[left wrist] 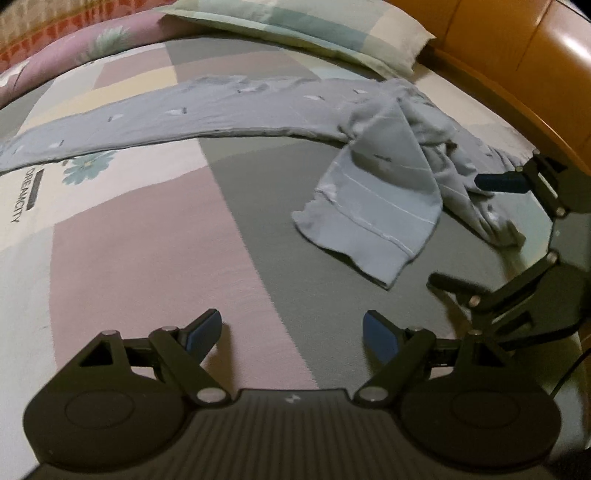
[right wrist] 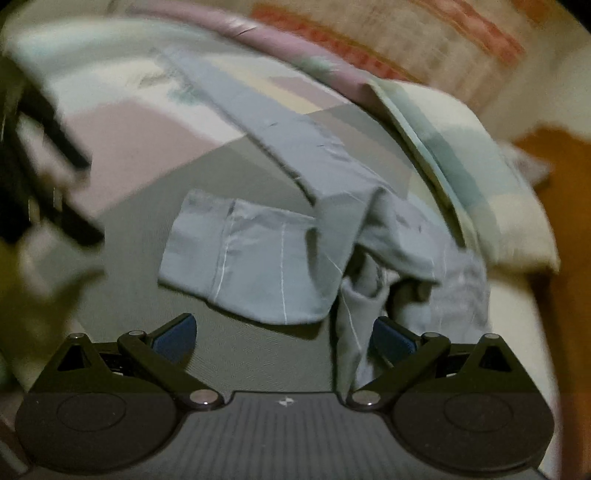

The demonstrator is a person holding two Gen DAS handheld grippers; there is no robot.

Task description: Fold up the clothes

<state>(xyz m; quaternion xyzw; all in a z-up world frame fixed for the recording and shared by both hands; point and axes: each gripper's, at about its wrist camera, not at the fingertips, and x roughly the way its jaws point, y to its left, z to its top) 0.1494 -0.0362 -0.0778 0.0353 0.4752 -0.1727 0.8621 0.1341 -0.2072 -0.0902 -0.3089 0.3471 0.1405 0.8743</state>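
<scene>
Patchwork bedding in pink, grey-green and cream covers the bed (left wrist: 155, 229), and both tools hang above it, tilted down at the cloth.

Nearest in the left wrist view, the left gripper (left wrist: 291, 334) hovers over bare bedspread with its fingers (left wrist: 205, 330) spread wide and nothing between them. The grey pyjama trousers (left wrist: 258, 107) lie ahead of it and off to its right, well apart from its tips.

The right gripper (right wrist: 282, 338) is much closer to the work. Its fingers (right wrist: 173, 336) are also spread, not pinching anything, but a hanging fold of the bunched waist end (right wrist: 349, 332) drapes just inside its right-hand finger. I cannot tell whether the cloth touches the pad. The picture is blurred, which suits a hand on the move.

Just beyond, one trouser leg (right wrist: 243, 258) is doubled back toward the grippers, its hem pointing to the left of the right wrist view. Farther off, the other leg (right wrist: 258, 122) runs long and straight away across the bed, up and to the left, toward the quilt (left wrist: 74, 55). A pillow (left wrist: 314, 33) lies beyond the bunched end, beside the wooden headboard (left wrist: 517, 55).

My judgement: the right hand is nearer, so the crumpled waist is its to take; the left would have to travel along the straight leg's long axis.
</scene>
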